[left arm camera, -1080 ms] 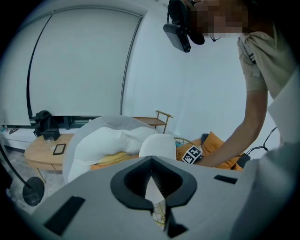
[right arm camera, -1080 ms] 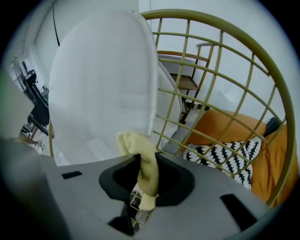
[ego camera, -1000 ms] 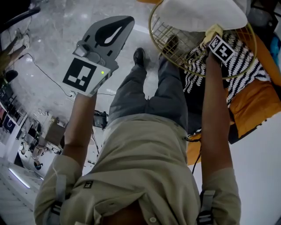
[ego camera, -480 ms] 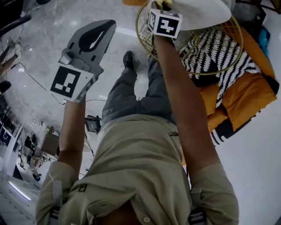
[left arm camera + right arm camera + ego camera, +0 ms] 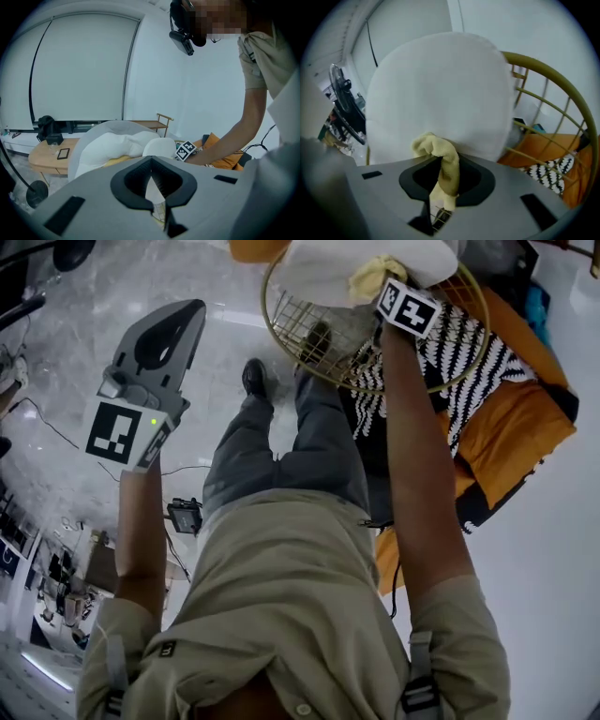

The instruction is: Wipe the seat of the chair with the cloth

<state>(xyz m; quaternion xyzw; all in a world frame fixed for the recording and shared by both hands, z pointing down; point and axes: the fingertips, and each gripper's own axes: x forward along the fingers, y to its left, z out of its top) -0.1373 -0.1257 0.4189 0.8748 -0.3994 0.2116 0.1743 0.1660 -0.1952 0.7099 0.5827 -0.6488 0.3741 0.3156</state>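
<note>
From the head view, the right gripper reached out over the far chair, its tongs clamped on the yellow cloth. The cloth bunched out just beyond the tongs and lay against the near edge of the white cushion, inside the gold wire rim. A striped pillow and an orange cushion sat to the right of the chair. The left gripper was held up at the left over the marble floor, well apart from the chair, with its tongs together.

Half a second before, the right gripper and cloth were over the left part of the rim. Now they sat right of its middle. The left gripper had kept to the left, away from the chair.

The left gripper view showed its tongs meeting at the tips with nothing between them, and the chair beyond.

The right gripper view showed the cloth pinched between the tongs, folding up over them and touching the cushion, which filled the middle.
</note>
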